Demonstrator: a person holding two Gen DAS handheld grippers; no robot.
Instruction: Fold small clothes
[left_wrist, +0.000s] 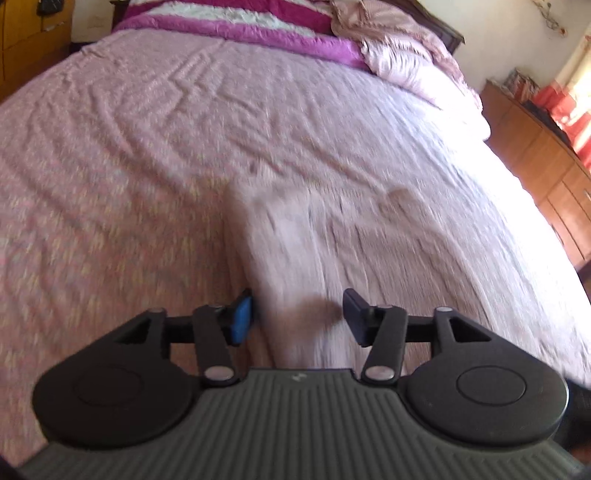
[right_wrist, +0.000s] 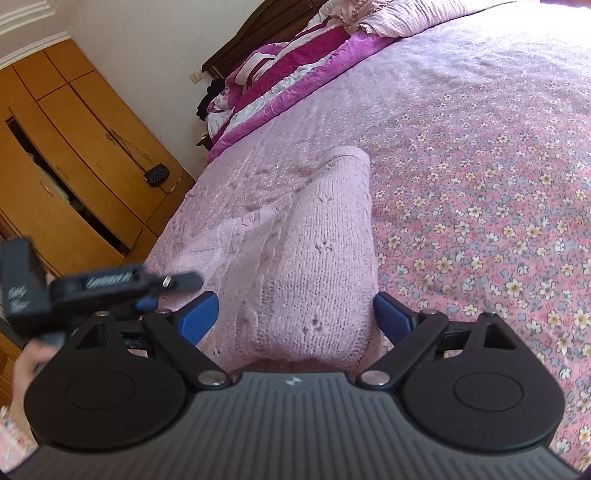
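1. Knitwear on a bedroom bed: a small pale pink knitted garment lies on the flowered bedspread, well short of the magenta striped quilt heaped at the head end. One side appears turned over into a soft fold, so the piece reads as partly folded.

2. The right gripper hovers low at the garment's near edge, its blue pads spread to either side of the fold. They stand clear of the knit, which is free to settle flat.

3. The left gripper points down at the garment too, fingers apart with only cloth showing in the gap and nothing pinched. That view is blurred, so whether a pad brushes the knit cannot be told.

4. Seen from the right wrist, the left tool sits just beside the garment, towards the wooden wardrobe, a person's hand beneath it; likely placed to take the next edge.
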